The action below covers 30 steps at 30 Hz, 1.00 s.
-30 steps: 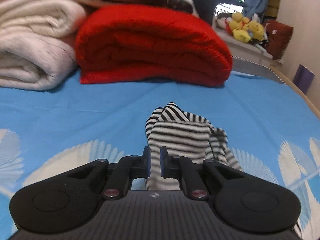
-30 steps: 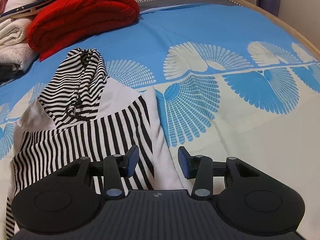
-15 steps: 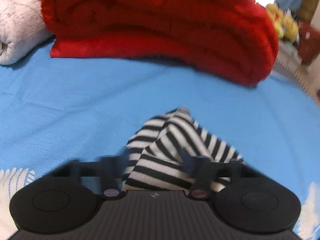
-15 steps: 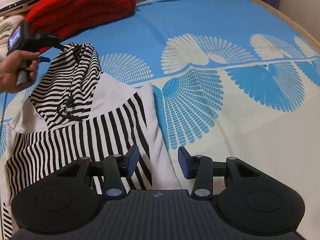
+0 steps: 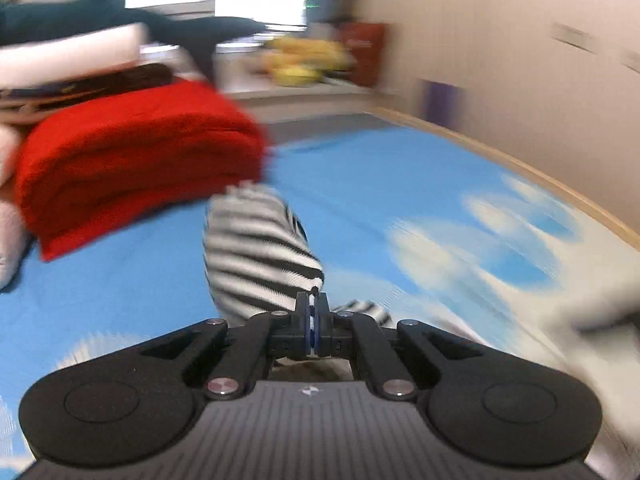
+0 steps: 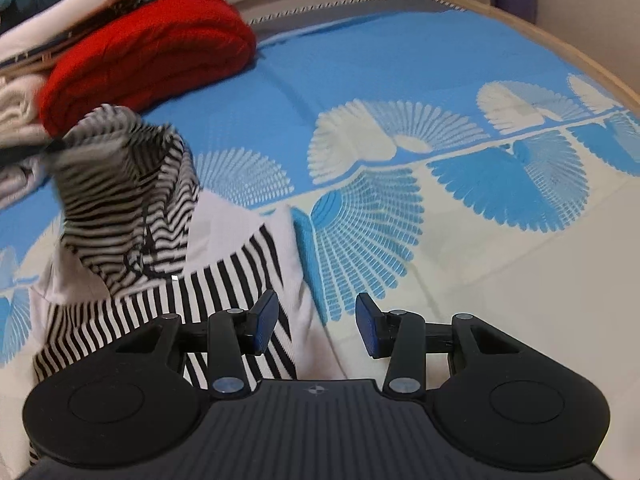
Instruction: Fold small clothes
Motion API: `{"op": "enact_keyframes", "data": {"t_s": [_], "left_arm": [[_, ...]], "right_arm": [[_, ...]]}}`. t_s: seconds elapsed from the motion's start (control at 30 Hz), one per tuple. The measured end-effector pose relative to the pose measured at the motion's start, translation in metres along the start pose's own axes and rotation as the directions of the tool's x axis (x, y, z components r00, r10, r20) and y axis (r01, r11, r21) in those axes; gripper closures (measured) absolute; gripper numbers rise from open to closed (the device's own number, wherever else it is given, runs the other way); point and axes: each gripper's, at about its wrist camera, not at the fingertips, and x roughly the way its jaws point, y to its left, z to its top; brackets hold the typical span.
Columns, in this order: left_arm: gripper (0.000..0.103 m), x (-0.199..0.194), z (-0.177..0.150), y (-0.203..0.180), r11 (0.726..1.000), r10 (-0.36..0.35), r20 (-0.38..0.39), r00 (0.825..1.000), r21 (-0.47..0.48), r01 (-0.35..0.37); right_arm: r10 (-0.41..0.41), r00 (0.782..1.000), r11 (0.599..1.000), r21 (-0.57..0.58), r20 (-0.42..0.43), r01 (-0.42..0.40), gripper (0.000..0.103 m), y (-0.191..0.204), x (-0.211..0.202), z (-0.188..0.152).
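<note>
blue bed (image 6: pixel 400 80), striped top (image 6: pixel 224 280), red blanket (image 6: pixel 152 56)

The garment (image 6: pixel 168 280) lies on the bed (image 6: pixel 400 80), folded blanket (image 6: pixel 152 48) behind it.

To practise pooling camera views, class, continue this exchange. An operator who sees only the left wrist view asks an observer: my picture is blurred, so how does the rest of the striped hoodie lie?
Observer: The striped hoodie lies flat on the blue bedcover; only its hood is raised.
Operator: Does the right hand-held gripper grip it?
Observer: No. It is open, above the hoodie's white side edge.
</note>
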Motion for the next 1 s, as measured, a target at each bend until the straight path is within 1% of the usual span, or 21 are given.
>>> {"op": "enact_keyframes", "data": {"t_s": [0.07,0.13,0.2,0.23,0.27,0.3,0.33,0.37,0.43,0.47,0.5,0.53,0.6,0.7,0.73,0.8,0.83,0.9,0.93,0.97,1.0], "left_arm": [[0.102,-0.046,-0.038,-0.029,0.997,-0.081,-0.075,0.994,0.003,0.082],[0.099,-0.086,-0.077,-0.049,0.986,-0.167,-0.168,0.971,-0.045,0.161],[0.097,-0.119,-0.101,-0.055,0.979,-0.168,-0.152,0.974,-0.138,0.148],[0.090,-0.128,-0.105,-0.050,0.971,-0.156,-0.119,0.980,-0.201,0.130],[0.075,-0.137,-0.109,-0.044,0.955,-0.124,-0.073,0.990,-0.280,0.099],[0.068,-0.144,-0.115,-0.031,0.920,-0.067,-0.020,0.998,-0.389,0.054],[0.065,-0.144,-0.122,-0.020,0.868,-0.020,0.012,1.000,-0.496,0.023],[0.065,-0.137,-0.131,-0.008,0.799,0.018,0.012,1.000,-0.601,-0.007],[0.065,-0.113,-0.150,0.008,0.668,0.041,-0.076,0.996,-0.739,-0.084],[0.065,-0.098,-0.158,0.014,0.629,0.028,-0.148,0.989,-0.766,-0.133],[0.065,-0.083,-0.163,0.015,0.619,0.004,-0.203,0.979,-0.769,-0.162],[0.065,-0.075,-0.169,0.018,0.626,-0.020,-0.224,0.974,-0.763,-0.162],[0.063,-0.057,-0.173,0.020,0.629,-0.049,-0.271,0.961,-0.756,-0.182],[0.063,-0.048,-0.187,0.016,0.622,-0.019,-0.372,0.928,-0.731,-0.280],[0.063,-0.045,-0.190,0.014,0.611,-0.016,-0.391,0.920,-0.732,-0.300],[0.064,-0.040,-0.201,0.015,0.579,-0.038,-0.383,0.923,-0.761,-0.292],[0.064,-0.038,-0.202,0.015,0.580,-0.045,-0.376,0.925,-0.764,-0.282],[0.073,-0.034,-0.201,0.013,0.595,-0.042,-0.379,0.925,-0.753,-0.281],[0.087,-0.032,-0.201,0.013,0.598,-0.045,-0.381,0.923,-0.750,-0.281],[0.103,-0.028,-0.202,0.012,0.600,-0.052,-0.382,0.923,-0.751,-0.277],[0.102,-0.027,-0.202,0.014,0.605,-0.064,-0.372,0.926,-0.753,-0.261]], "right_arm": [[0.003,1.000,1.000,0.017,0.025,-0.003,0.058,-0.004,-0.007,0.000],[0.011,0.999,0.999,0.044,0.049,-0.013,0.058,-0.008,-0.013,0.000],[0.022,0.997,0.997,0.076,0.068,-0.027,0.058,-0.013,-0.019,0.000],[0.034,0.997,0.995,0.091,0.075,-0.041,0.058,-0.015,-0.021,0.000],[0.055,0.995,0.993,0.104,0.079,-0.063,0.058,-0.016,-0.023,0.000],[0.078,0.994,0.990,0.114,0.075,-0.086,0.058,-0.017,-0.023,0.000],[0.103,0.992,0.987,0.117,0.067,-0.111,0.058,-0.016,-0.023,0.000],[0.131,0.990,0.984,0.116,0.054,-0.136,0.057,-0.014,-0.021,-0.001],[0.203,0.979,0.971,0.126,0.004,-0.202,0.054,-0.010,-0.013,-0.005],[0.238,0.971,0.962,0.143,-0.027,-0.232,0.052,-0.008,-0.008,-0.007],[0.269,0.961,0.953,0.163,-0.064,-0.255,0.052,-0.006,-0.001,-0.010],[0.286,0.953,0.947,0.180,-0.100,-0.266,0.052,-0.003,0.006,-0.013],[0.274,0.946,0.951,0.197,-0.172,-0.239,0.052,0.003,0.020,-0.022],[0.248,0.937,0.962,0.177,-0.247,-0.208,0.052,0.011,0.036,-0.035],[0.250,0.932,0.962,0.176,-0.261,-0.209,0.052,0.013,0.040,-0.039],[0.257,0.922,0.962,0.172,-0.289,-0.214,0.052,0.020,0.046,-0.046],[0.256,0.919,0.963,0.162,-0.300,-0.215,0.052,0.024,0.048,-0.049],[0.250,0.915,0.967,0.121,-0.316,-0.223,0.052,0.033,0.049,-0.054],[0.240,0.918,0.971,0.097,-0.316,-0.220,0.057,0.038,0.048,-0.055],[0.229,0.923,0.973,0.076,-0.309,-0.216,0.072,0.041,0.047,-0.057],[0.226,0.926,0.974,0.064,-0.304,-0.217,0.084,0.043,0.047,-0.057]]}}
